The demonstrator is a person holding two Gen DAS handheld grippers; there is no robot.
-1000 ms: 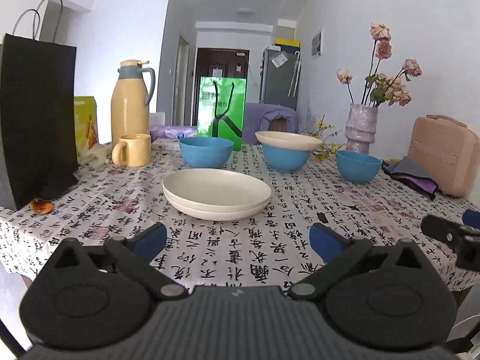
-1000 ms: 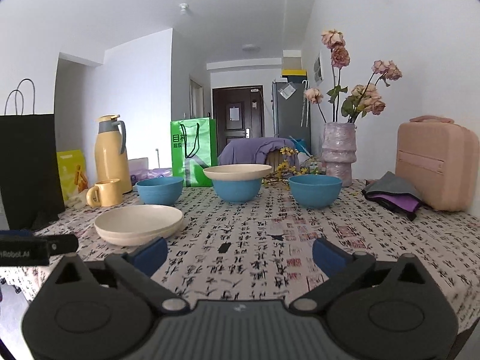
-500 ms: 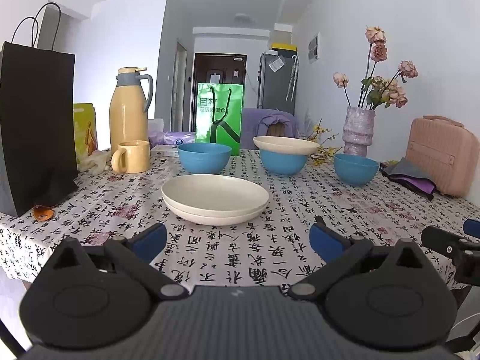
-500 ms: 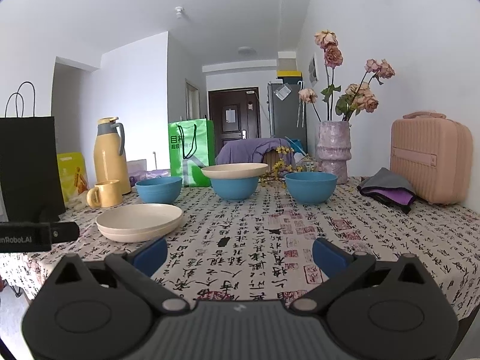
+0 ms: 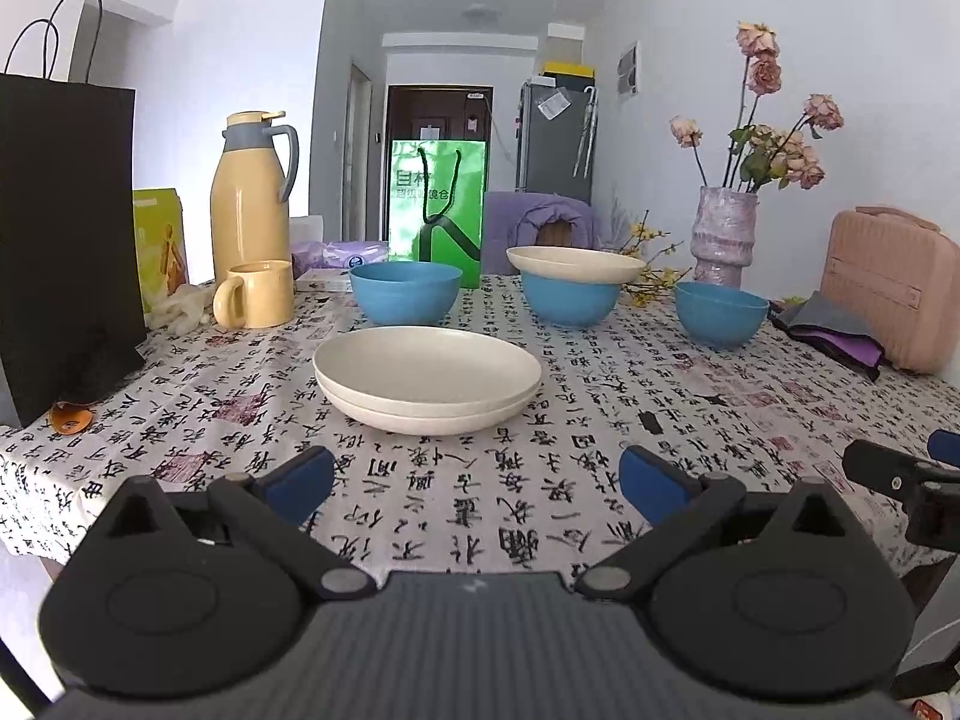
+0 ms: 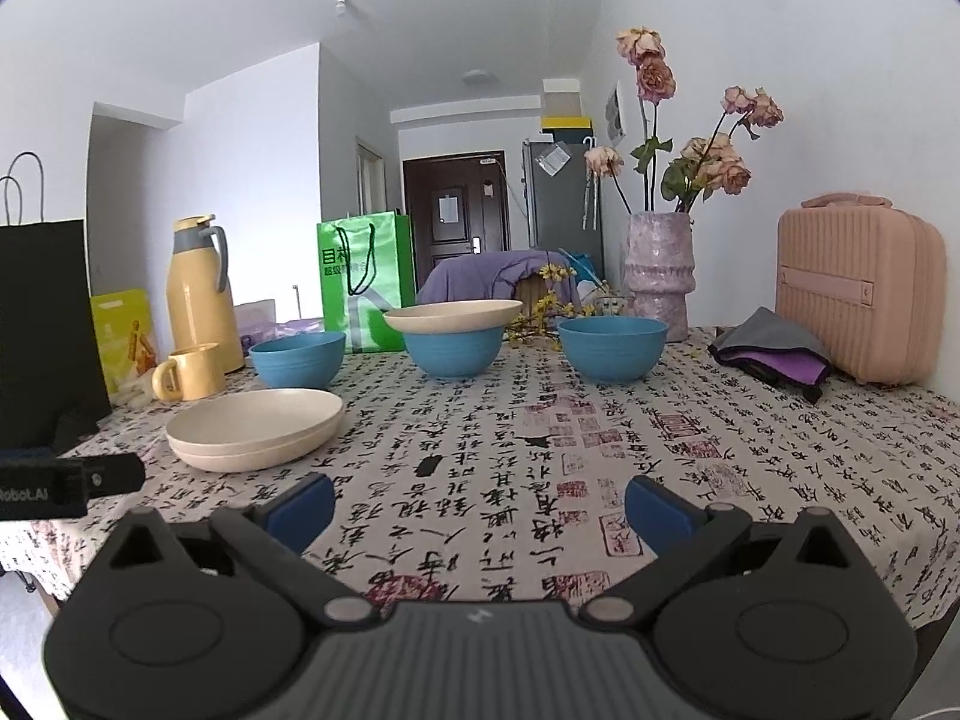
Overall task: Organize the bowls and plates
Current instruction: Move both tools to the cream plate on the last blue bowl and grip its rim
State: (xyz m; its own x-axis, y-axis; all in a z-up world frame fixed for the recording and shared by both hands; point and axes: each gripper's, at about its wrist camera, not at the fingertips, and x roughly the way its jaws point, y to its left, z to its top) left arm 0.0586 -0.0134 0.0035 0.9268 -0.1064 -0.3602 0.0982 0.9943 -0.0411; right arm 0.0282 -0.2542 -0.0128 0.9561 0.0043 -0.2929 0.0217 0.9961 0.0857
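Observation:
Two stacked cream plates (image 5: 427, 378) sit on the patterned tablecloth, also seen in the right wrist view (image 6: 255, 427). Behind them stand three blue bowls: left (image 5: 405, 293), middle (image 5: 570, 300) with a cream plate (image 5: 575, 264) resting on it, and right (image 5: 720, 312). The right wrist view shows the same bowls: left (image 6: 297, 359), middle (image 6: 456, 351) under its plate (image 6: 453, 315), right (image 6: 612, 347). My left gripper (image 5: 477, 486) is open and empty near the table's front edge, facing the stacked plates. My right gripper (image 6: 480, 507) is open and empty, to the right of the left one.
A yellow thermos (image 5: 252, 198), yellow mug (image 5: 255, 294), black bag (image 5: 63, 240) and green bag (image 5: 437, 219) stand at left and back. A vase of dried flowers (image 5: 723, 237), folded cloth (image 5: 834, 330) and pink case (image 5: 888, 288) stand at right.
Both grippers have shifted slightly, with the views tilting up and then settling lower over the table. Plates and bowls have not moved. Both stay open.

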